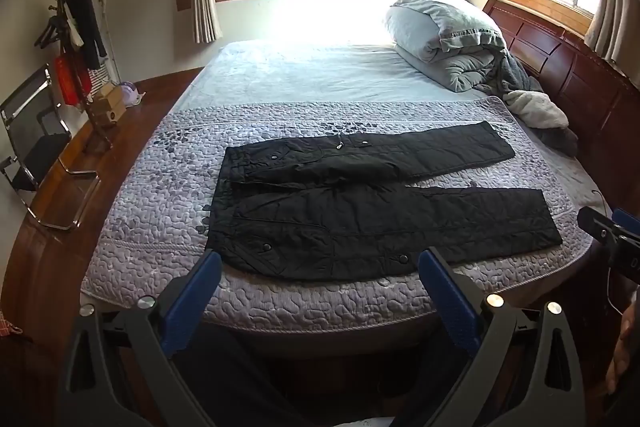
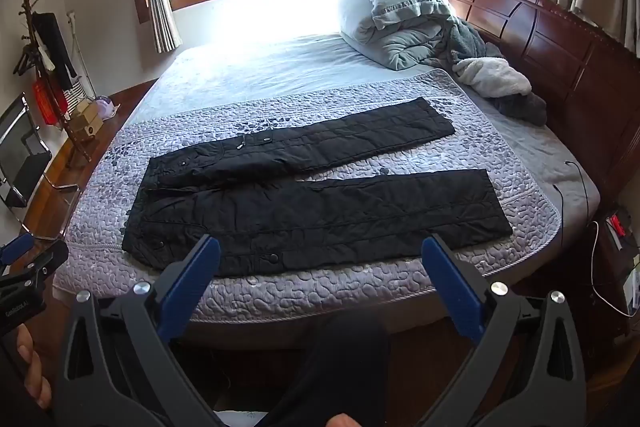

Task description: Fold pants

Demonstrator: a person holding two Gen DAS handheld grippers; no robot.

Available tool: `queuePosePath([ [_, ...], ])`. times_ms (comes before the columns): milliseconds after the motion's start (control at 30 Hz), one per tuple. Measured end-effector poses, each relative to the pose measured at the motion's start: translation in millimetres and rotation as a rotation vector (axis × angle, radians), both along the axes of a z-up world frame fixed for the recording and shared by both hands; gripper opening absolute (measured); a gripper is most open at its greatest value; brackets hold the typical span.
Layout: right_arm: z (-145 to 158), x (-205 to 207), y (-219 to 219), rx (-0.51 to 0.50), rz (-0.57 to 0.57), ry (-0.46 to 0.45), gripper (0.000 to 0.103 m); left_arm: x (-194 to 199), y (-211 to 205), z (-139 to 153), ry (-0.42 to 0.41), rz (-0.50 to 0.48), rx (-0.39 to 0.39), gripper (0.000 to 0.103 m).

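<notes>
Your left gripper (image 1: 320, 259) hangs wide apart and empty above the bed's (image 1: 280, 307) near edge. Black pants (image 1: 360, 223) lie flat on the quilt (image 1: 160, 195), waistband left, legs splayed rightward.

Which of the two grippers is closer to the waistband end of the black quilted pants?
Left. The left gripper hangs over the waistband half of the black quilted pants; the right gripper faces the legs, farther toward the cuffs.

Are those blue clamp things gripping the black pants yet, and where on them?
No. Both the left gripper and the right gripper are open and hold nothing. The black pants lie flat, untouched, on the bed's quilt.
</notes>
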State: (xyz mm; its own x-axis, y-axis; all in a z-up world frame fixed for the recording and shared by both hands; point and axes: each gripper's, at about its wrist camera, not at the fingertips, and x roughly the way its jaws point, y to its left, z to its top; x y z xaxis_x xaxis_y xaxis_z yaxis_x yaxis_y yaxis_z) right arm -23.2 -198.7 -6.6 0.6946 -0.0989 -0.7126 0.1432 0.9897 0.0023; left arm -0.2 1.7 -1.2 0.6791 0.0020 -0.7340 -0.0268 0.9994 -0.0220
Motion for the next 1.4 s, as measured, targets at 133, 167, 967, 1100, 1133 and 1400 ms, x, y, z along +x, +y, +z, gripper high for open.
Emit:
queuePosePath([
  [133,-0.8,0.3,1.5,-0.001,0.0,0.002,0.101,0.1,1.9,-1.2,0.0,0.003,0.0,0.099],
  [167,-0.9,0.2,1.0,-0.001,0.001,0.002,0.101,0.2,1.7,-1.3,0.001,0.003,0.0,0.099],
  [967,-0.4,3.7,-1.3,-0.011,0.002,0.002,0.101,0.5,0.6,-0.1,0.002,0.008,0.0,0.099],
  [1100,-0.4,3.8,-1.1,-0.009,0.002,0.002,0.101,0.9,1.0,0.1,0.003,0.007,0.0,0.099],
  [1133,-0.5,4.0,-1.0,-0.009,0.002,0.002,0.101,0.7,1.0,0.2,0.003,0.006,0.0,0.099],
  [1400,-1.2,3.9,-1.7,-0.01,0.001,0.004,0.101,1.8,3.1,0.8,0.004,0.008,-0.003,0.099],
])
